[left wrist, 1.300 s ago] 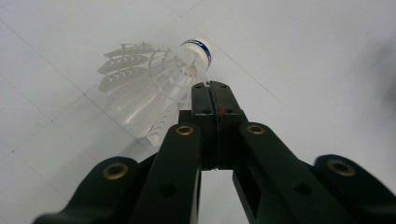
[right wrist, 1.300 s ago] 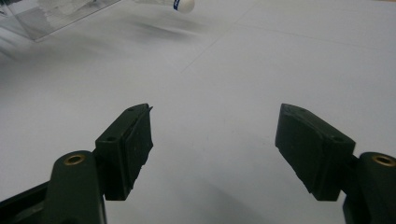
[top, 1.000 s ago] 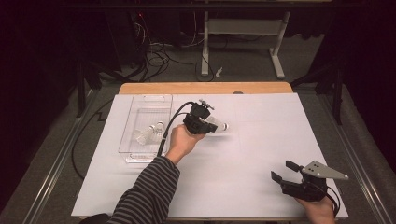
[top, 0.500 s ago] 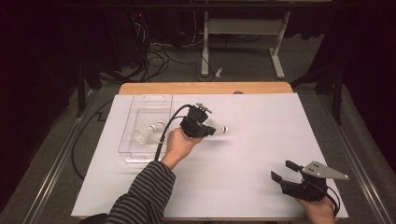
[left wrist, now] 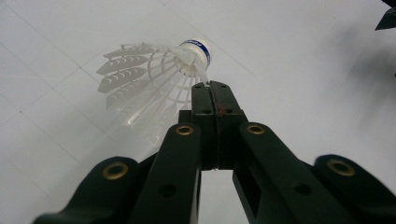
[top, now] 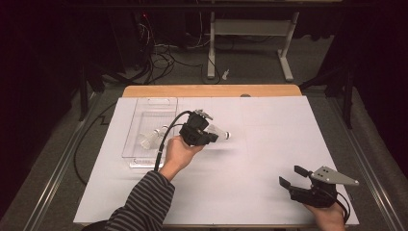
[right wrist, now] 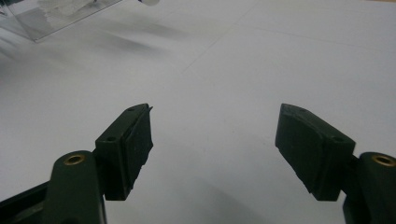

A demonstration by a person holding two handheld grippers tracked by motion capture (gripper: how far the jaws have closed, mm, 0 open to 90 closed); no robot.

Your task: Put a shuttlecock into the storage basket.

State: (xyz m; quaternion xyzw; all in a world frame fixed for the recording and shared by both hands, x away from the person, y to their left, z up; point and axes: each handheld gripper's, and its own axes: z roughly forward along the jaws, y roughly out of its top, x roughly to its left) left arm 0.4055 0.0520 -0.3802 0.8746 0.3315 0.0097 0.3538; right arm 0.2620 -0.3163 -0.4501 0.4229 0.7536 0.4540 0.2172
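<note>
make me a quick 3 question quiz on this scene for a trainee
1. True or false: the left gripper is shut on the skirt of a shuttlecock.
2. What lies in the clear tray? A) more shuttlecocks B) a ball C) a cup
3. How do the fingers of the right gripper stand, and is anything between them?

Key
1. True: the fingers pinch the feather skirt, near the cork.
2. A: shuttlecocks lie in it.
3. Wide apart, with nothing between them, above the white sheet.
</note>
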